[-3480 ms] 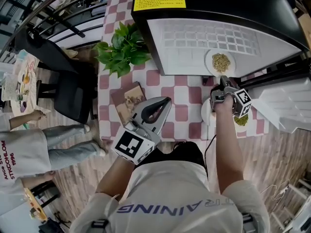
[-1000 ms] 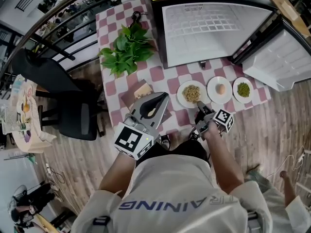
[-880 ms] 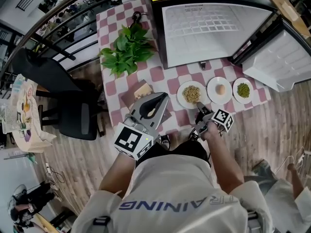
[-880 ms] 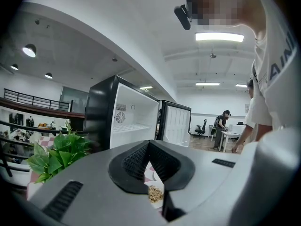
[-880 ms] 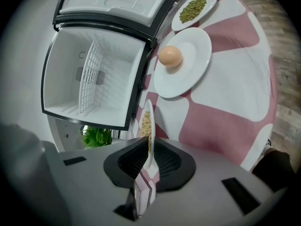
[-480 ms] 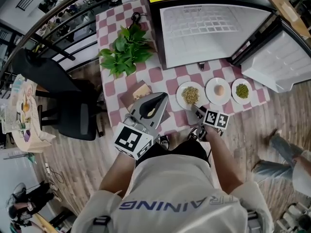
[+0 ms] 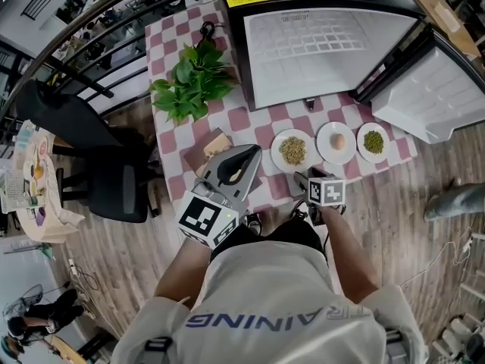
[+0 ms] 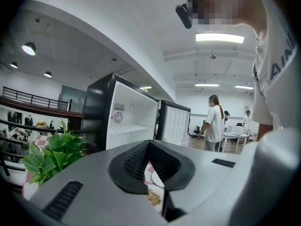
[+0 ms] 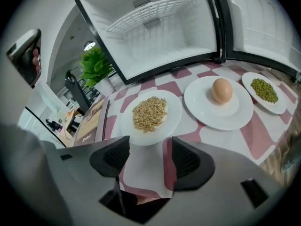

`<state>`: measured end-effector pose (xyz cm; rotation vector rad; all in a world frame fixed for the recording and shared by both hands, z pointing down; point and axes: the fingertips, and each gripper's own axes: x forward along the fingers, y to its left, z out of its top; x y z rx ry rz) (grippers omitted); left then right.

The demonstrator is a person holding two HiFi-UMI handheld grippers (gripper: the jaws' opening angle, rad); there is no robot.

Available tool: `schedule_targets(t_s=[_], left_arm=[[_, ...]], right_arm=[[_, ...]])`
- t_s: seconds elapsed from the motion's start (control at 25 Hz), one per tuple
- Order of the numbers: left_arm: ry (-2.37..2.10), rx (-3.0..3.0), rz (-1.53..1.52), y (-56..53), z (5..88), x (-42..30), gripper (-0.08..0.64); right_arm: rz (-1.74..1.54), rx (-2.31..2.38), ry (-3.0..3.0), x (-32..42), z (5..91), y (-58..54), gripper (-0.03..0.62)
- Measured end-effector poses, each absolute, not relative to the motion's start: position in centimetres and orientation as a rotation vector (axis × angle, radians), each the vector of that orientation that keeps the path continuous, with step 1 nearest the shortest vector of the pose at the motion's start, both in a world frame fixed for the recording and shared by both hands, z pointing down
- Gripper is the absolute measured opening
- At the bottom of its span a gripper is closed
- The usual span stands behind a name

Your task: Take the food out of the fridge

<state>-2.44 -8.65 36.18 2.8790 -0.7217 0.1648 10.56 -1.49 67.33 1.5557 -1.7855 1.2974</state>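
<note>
Three white plates stand in a row on the checked table in front of the open, empty fridge: grains, an egg, green peas. My right gripper hovers at the table's front edge, just short of the grains plate. Its jaws have just been opening and now stand wide with nothing between them. The egg plate and the peas plate lie to its right. My left gripper is held still left of the plates, jaws together and empty.
A potted plant and a brown book sit on the table's left part. The fridge door swings out at the right. A black chair stands left of the table. A person's leg shows at the right edge.
The right gripper's jaws have opened off the rim of the grains plate, its wrist has rolled so the marker cube faces up, and it has drawn back slightly. The left gripper has not moved.
</note>
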Motion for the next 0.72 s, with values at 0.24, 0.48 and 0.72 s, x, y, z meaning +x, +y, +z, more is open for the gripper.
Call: schedule_targets(t_s=[0.24,0.48,0.72], left_arm=[[-0.681,2.883,0.124,-8.6,35.6,-1.4,0.005],[-0.630,2.907,0.069,-8.2,34.3,0.6,0.005],[-0.578,2.943,0.027,-7.6,32.8,2.7,0.005]], right_arm=[[1.318,1.814,-1.772,14.8,63.8,-1.7,0.044],[1.148,2.004,-1.906,18.1,56.9,-3.0,0.028],[0.847,2.132,-2.045,19.8,47.4,-4.0,0.025]])
